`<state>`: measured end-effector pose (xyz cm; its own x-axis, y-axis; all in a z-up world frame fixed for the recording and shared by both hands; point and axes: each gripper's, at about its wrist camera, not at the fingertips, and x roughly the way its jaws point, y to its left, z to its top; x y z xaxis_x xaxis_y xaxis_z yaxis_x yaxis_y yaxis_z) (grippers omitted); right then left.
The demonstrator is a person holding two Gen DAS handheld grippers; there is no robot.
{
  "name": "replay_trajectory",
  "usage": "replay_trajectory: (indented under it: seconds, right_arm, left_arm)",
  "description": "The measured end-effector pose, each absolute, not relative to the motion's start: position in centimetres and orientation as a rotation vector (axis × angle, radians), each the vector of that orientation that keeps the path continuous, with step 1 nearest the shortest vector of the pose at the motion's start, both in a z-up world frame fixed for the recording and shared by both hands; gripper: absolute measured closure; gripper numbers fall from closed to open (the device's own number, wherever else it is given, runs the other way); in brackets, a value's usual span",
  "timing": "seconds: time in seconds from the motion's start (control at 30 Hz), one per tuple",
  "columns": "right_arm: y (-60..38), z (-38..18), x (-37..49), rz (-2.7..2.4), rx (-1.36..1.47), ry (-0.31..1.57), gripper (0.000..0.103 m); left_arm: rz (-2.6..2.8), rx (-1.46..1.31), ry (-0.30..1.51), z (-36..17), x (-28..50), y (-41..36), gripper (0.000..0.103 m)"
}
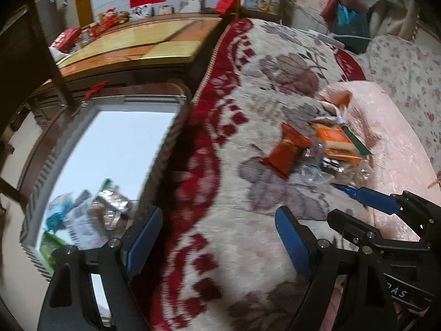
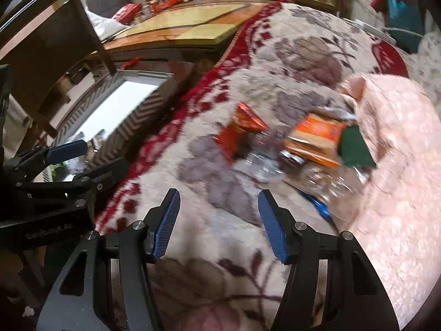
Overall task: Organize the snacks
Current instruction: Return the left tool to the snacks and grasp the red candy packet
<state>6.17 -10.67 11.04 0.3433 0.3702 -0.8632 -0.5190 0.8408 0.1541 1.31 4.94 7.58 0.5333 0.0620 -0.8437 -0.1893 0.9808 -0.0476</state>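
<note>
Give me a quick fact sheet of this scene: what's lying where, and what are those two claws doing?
surface: flowered blanket
loose snacks: red packet, orange packet, clear wrappers beside them
container: white bin left of the blanket, some packets inside
left gripper: open, empty
right gripper: open, empty

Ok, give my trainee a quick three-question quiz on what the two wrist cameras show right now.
1. True or false: the left gripper holds a snack.
2. Which snack lies nearest the basket? A) red packet B) orange packet C) green packet
3. Fill in: the loose snacks lie on a floral ____.

Key: 1 false, its jaws are open and empty; 2 A; 3 blanket.
</note>
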Motion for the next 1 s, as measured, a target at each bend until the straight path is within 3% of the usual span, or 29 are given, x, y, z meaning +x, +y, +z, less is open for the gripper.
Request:
replay_trajectory:
  seconds: [0.53, 1.0]
  right_arm:
    - [-19.0, 8.5, 8.1, 0.436, -0.033, 1.132, 0.044]
    - [-20.7, 7.4, 9.5, 0.413, 0.005, 1.150, 0.044]
  left_arm:
    - [0.051, -0.097, 1.041, 6.0, 5.3, 1.1, 0.018]
    - [-0.070, -0.029, 1.052, 3.6, 11.6, 0.8, 0.018]
